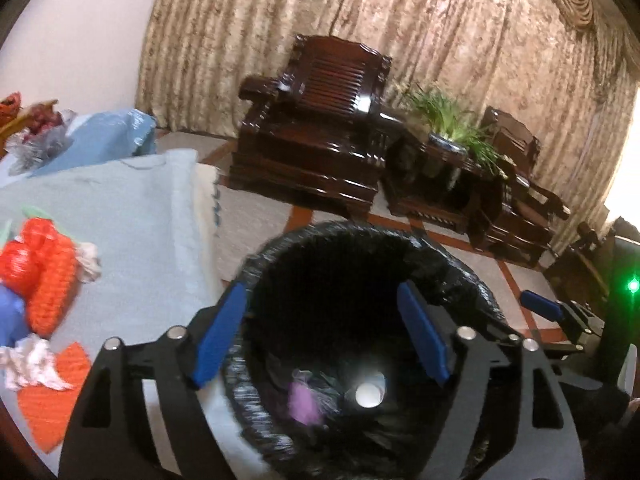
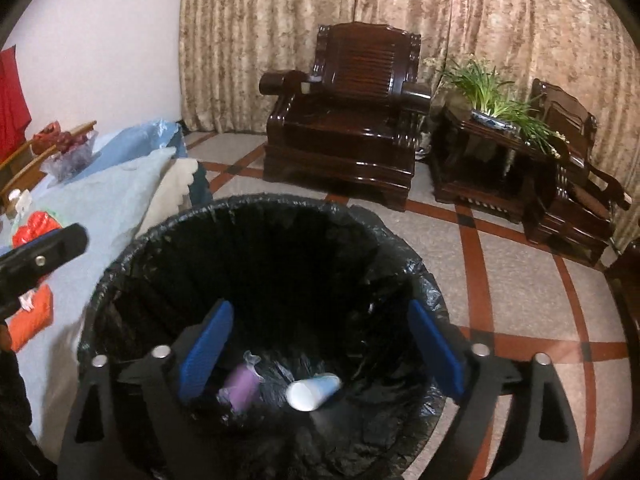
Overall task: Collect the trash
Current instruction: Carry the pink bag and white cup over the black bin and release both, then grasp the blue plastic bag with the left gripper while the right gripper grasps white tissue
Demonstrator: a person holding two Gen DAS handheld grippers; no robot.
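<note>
Curtained wall (image 2: 400, 20), dark wooden armchairs (image 2: 344, 120)

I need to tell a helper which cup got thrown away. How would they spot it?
Find the black-lined trash bin beside the light blue covered table. At its bottom lies a white paper cup on its side, next to a purple wrapped item; the cup is the only white thing there.

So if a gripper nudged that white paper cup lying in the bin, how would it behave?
The paper cup lies on its side on the crumpled liner of the bin, so it would probably roll or slide a little. It looks thin and empty, so probably light and easy to crush. The soft liner might stop it quickly.
</note>
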